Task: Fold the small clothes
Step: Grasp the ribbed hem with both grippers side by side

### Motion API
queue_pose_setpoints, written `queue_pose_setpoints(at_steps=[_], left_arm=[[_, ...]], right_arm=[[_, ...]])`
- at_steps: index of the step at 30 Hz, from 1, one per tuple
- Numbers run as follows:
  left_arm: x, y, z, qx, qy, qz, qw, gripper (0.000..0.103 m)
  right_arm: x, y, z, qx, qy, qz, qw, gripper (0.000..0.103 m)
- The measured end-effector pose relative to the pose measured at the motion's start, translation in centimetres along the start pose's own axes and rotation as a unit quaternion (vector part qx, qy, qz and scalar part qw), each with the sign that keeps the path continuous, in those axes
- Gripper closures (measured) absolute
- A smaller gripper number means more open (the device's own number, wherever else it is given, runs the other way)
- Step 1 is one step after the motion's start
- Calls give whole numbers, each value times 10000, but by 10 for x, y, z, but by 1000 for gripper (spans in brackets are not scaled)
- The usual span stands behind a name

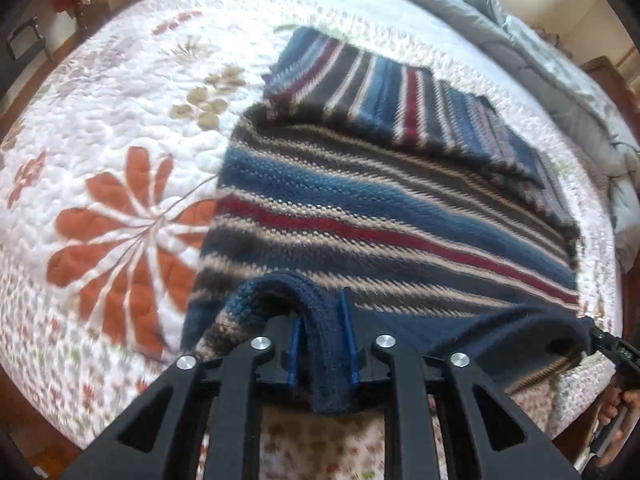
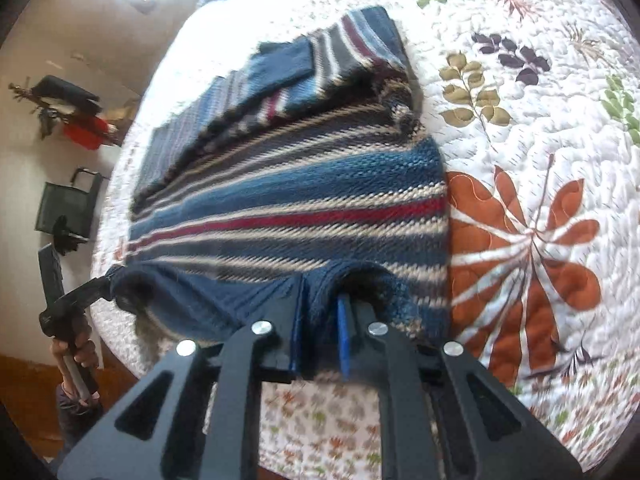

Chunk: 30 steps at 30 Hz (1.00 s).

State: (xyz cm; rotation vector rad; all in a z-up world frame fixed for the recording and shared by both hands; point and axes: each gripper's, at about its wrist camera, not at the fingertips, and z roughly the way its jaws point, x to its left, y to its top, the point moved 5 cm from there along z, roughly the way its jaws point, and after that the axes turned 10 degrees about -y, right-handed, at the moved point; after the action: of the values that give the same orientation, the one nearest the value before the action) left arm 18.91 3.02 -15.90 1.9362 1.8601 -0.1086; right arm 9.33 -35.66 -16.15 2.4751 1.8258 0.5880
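Observation:
A small striped knit sweater (image 1: 360,208) in blue, grey, cream and red lies on the quilted bed, its sleeves folded across the far part. My left gripper (image 1: 322,344) is shut on the navy hem at the sweater's near left corner and lifts it. My right gripper (image 2: 322,334) is shut on the navy hem at the near right corner of the sweater (image 2: 300,200). Each gripper shows in the other's view, the right one (image 1: 600,338) at the far right, the left one (image 2: 102,282) at the far left. The hem hangs raised between them.
The white floral quilt (image 1: 120,160) covers the bed. A grey duvet (image 1: 520,40) is bunched at the far edge. The bed's near edge lies just under the grippers, with wooden floor (image 2: 24,380) beyond. A black chair (image 2: 66,208) stands by the wall.

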Motion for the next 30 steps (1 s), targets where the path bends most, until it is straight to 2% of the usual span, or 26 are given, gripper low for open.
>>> queue_pose_setpoints(at_steps=[3, 5, 6, 7, 8, 10, 11, 14, 16, 20, 22, 26, 30], left_arm=[[6, 4, 6, 125, -168, -199, 9996, 80], [13, 7, -2, 131, -400, -316, 9986, 71], [15, 7, -6, 109, -429, -352, 9984, 69], [22, 8, -13, 86, -517, -441, 9977, 67], [26, 8, -19, 42, -487, -496, 9976, 56], [37, 11, -36, -319, -24, -460, 9984, 46], [40, 14, -49, -519, 328, -263, 9978, 46], [38, 14, -69, -744, 679, 62, 9949, 44], [26, 11, -70, -705, 715, 348, 9943, 39], [1, 11, -53, -529, 852, 895, 9909, 38], [-6, 13, -42, -435, 889, 1078, 9892, 38], [-11, 21, -15, -162, 873, 1280, 9878, 38], [-15, 27, 6, 124, 776, 1521, 9852, 38]], right_arm=[[-5, 2, 6, 77, 90, 76, 9999, 84], [-10, 3, 5, 100, 244, 186, 9995, 77], [-16, 3, 1, 68, 332, 317, 9989, 63], [-24, 4, -6, -47, 146, 388, 9991, 43], [-31, 5, -12, -159, -62, 380, 9991, 40], [-38, 6, -25, -331, -373, 290, 9983, 51], [-40, 6, -31, -361, -412, 268, 9981, 51], [-33, 1, -44, -443, -556, -57, 9975, 51], [-21, 0, -47, -486, -689, -353, 9958, 51], [11, 5, -38, -471, -657, -862, 9930, 47], [24, 10, -29, -421, -643, -1128, 9906, 37], [35, 24, -12, -340, -723, -1493, 9856, 36], [34, 33, 2, -160, -521, -1632, 9851, 36]])
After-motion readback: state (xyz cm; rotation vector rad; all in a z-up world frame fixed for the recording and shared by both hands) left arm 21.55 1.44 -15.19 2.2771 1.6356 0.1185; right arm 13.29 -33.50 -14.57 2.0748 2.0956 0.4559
